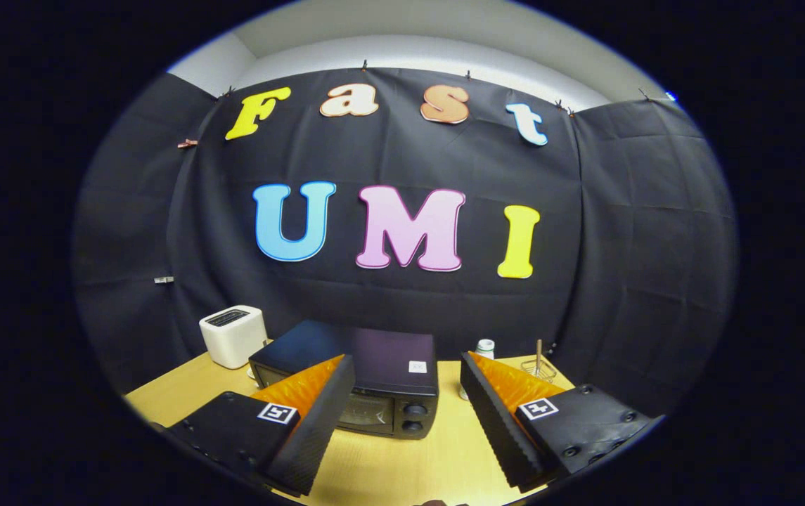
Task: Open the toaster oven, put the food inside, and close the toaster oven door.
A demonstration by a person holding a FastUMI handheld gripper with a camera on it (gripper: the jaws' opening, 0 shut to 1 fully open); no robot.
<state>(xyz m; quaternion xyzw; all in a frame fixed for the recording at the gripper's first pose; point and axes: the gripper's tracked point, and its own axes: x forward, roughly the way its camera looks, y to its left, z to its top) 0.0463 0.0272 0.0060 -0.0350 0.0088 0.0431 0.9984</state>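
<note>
A black toaster oven (374, 372) stands on the wooden table (437, 450), just beyond my fingers, with its door shut and two knobs (413, 417) on its right front. My gripper (406, 393) is held above the table in front of it, open, with nothing between the fingers. The left finger (318, 414) covers part of the oven's front left. I cannot make out any food.
A white pop-up toaster (233, 335) sits to the left behind the oven. To the right of the oven are a small white bottle (484, 346) and a wire holder with a wooden stick (538, 362). The black cloth wall closes off the back of the table.
</note>
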